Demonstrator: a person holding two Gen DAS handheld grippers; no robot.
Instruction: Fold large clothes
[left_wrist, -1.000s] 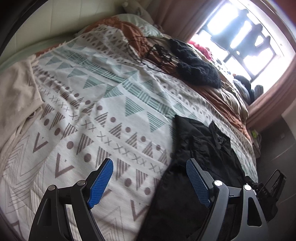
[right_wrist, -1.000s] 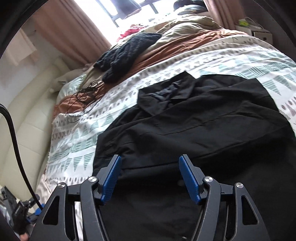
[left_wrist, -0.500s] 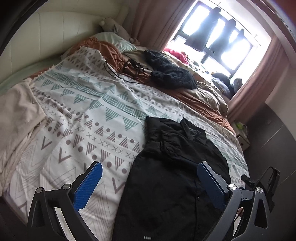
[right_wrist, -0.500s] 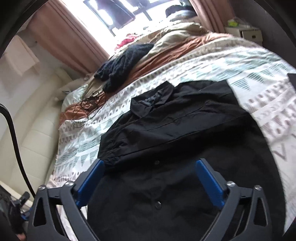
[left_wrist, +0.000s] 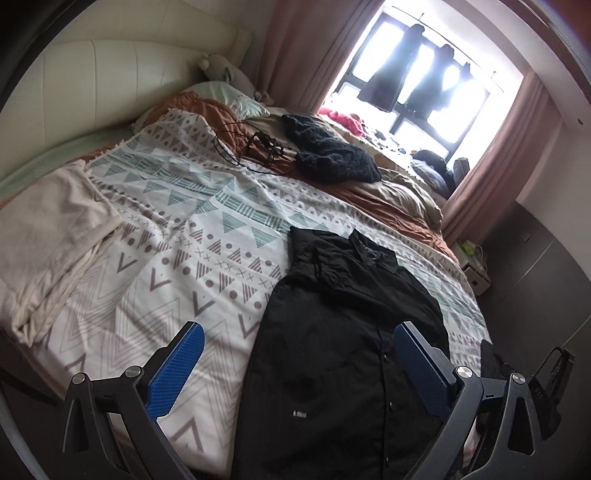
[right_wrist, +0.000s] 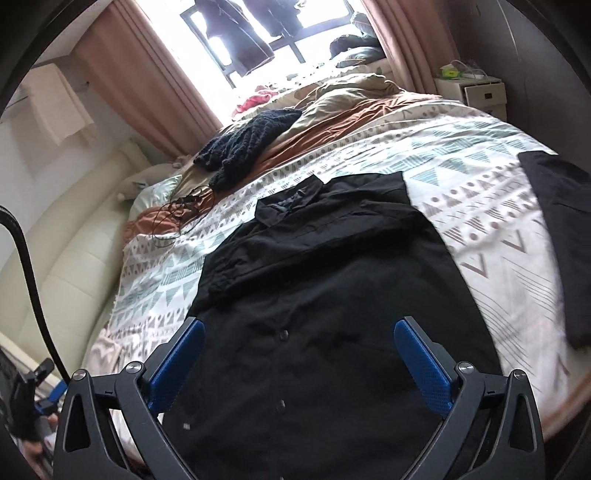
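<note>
Nearest the cameras, the left claw (left_wrist: 295, 363) and the right claw (right_wrist: 297, 360) are both seen spread wide, with nothing pinched between the blue pads; each is held above the hem end of the black shirt (right_wrist: 332, 295). The shirt is laid flat on the patterned blanket (left_wrist: 177, 266) at the foot of the bed, buttoned front up, collar pointing away, and its sleeves appear already tucked across the chest. A second dark garment (right_wrist: 565, 240) is seen beside the shirt, on its right. Beyond the shirt's collar, a tangle of cable (left_wrist: 255, 147) and a dark knitted piece (left_wrist: 332, 155) are left on the brown sheet.

The sleeve stage is judged finished; a lengthwise fold seems due. For that, both claws would need to be lowered onto the hem corners, pressed together on the cloth, and carried toward the collar.
</note>
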